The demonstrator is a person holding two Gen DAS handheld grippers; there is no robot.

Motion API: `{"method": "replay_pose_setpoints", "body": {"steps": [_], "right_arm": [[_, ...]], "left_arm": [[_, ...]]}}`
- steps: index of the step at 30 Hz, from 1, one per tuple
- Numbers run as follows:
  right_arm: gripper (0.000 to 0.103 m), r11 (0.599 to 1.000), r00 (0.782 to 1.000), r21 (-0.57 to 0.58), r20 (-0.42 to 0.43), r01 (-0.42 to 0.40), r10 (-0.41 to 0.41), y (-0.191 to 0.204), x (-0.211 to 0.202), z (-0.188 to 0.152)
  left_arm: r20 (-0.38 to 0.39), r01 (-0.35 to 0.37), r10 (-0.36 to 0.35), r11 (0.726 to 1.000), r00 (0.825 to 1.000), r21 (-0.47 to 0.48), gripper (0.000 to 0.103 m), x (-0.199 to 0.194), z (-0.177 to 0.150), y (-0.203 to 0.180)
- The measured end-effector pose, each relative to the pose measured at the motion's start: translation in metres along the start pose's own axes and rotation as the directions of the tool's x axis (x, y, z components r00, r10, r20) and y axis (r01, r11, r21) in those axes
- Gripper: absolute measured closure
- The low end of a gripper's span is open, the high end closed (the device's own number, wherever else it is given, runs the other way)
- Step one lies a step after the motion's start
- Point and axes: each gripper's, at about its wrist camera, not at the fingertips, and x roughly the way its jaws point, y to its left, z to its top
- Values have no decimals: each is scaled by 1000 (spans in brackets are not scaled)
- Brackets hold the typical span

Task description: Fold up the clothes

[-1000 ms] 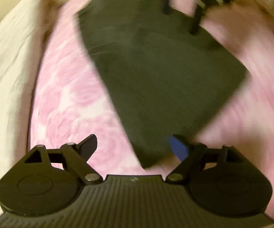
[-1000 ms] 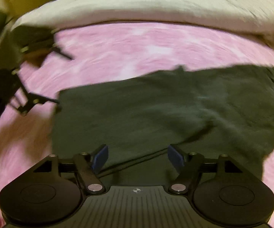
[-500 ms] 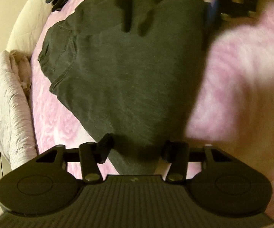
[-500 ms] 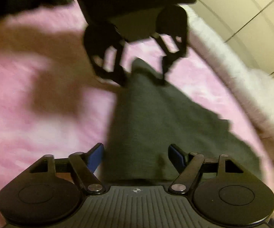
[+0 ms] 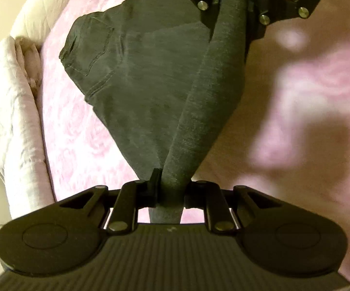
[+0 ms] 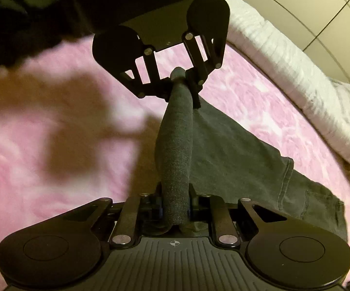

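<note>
Lifting dark jeans (image 5: 150, 77) edge, my left tongs (image 5: 171, 189) and right tongs (image 6: 175, 208) both clamped on it, taut between. Next: carry over waistband, lay down.

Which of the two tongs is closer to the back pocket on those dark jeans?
Right. The right tongs pinch the jeans by a raised fold at the pocket end; the left tongs pinch that fold's opposite end, farther away.

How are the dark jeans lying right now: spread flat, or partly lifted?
Partly lifted. The left gripper and right gripper each pinch one edge of the jeans, stretching it between them above the pink bedspread; the pocket end still rests there.
</note>
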Motion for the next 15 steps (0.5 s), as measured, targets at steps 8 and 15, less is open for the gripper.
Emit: {"method": "replay_pose_setpoints", "body": {"steps": [8,15], "right_arm": [[88,895,935,271,92,-354,342,-51,-61,39],[88,755,885,462,270,-466,380,-202,-61,59]], "left_arm": [[-37,184,-192,970,981,-158,89,-66,-6,50],[-1,134,-140,947,990,-291,87,-55,29,176]]}}
